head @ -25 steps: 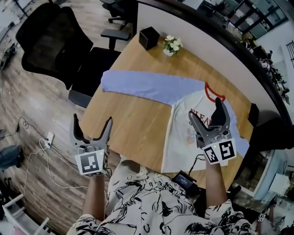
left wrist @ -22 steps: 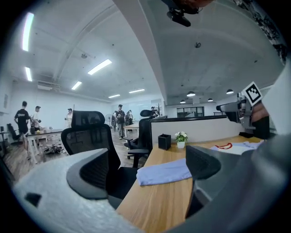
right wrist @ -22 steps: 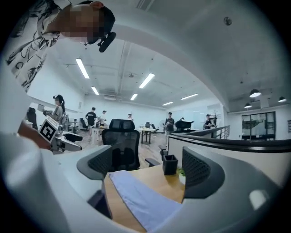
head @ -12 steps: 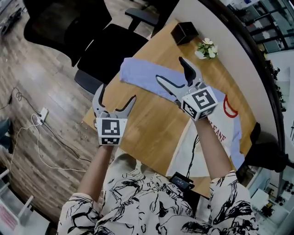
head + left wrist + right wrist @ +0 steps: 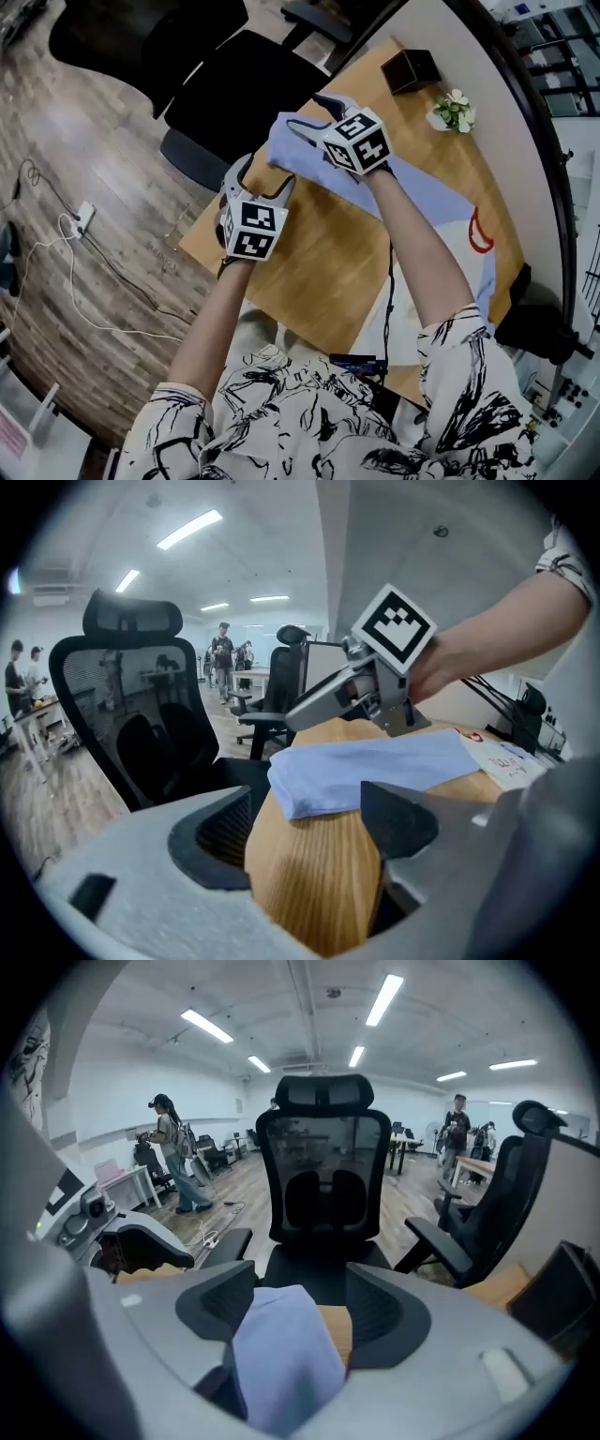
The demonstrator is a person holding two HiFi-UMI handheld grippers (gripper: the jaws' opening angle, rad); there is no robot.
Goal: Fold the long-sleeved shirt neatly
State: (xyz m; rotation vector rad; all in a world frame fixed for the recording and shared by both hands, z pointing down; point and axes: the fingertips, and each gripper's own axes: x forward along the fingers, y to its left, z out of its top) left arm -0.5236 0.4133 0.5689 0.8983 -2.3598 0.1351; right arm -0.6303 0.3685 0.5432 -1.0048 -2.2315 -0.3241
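Long-sleeved shirt [image 5: 431, 192]: lies flat on the tabletop [image 5: 309, 272], its blue sleeve [image 5: 286, 155] reaches to the end near the black chair [image 5: 234, 94]
Left claw [image 5: 258, 180]: jaws apart, just been closing, only the tabletop edge between them, sleeve end just ahead
Right claw [image 5: 312, 114]: jaws apart, just been closing, sleeve end between them, not pinched

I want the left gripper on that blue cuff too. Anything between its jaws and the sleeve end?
Nothing visible: only bare table lies between the left gripper and the sleeve. Both grippers' jaws have just been closing: the left's empty, the right gripper's astride the cuff.
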